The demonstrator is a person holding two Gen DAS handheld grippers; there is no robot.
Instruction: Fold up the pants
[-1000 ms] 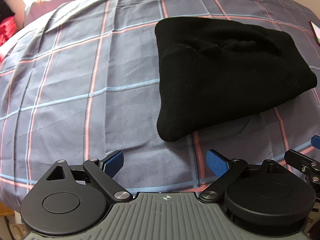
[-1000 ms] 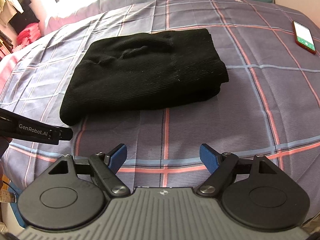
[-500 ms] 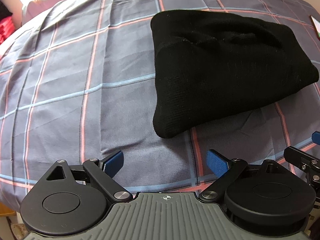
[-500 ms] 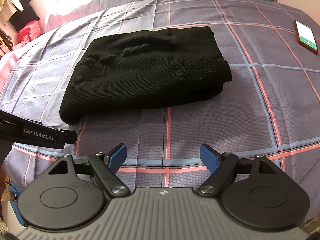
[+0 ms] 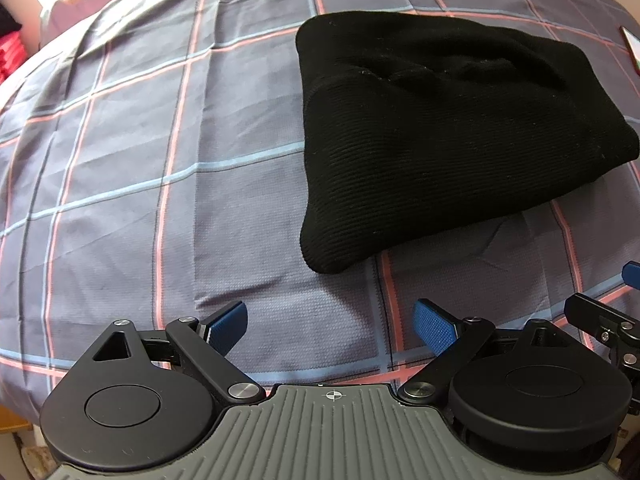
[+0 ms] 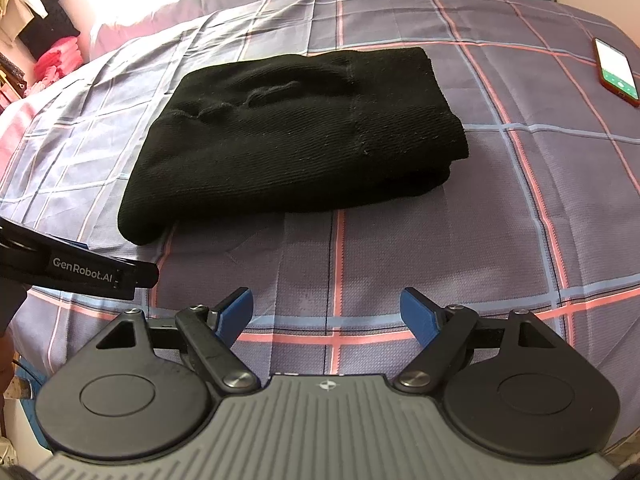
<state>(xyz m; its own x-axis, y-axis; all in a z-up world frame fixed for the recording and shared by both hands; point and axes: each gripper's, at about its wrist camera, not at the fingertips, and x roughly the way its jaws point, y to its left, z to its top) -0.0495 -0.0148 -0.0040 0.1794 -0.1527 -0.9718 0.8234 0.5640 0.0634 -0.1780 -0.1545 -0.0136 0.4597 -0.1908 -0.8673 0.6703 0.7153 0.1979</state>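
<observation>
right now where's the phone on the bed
The phone lies screen-up on the plaid bedsheet at the far right edge of the right wrist view, to the right of the folded black pants and apart from them.

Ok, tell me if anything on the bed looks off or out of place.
Nothing is spilled or damaged. The black pants lie folded in a compact bundle, slightly askew to the plaid sheet's lines. The only stray item is a phone lying screen-up near the sheet's far right edge.
</observation>
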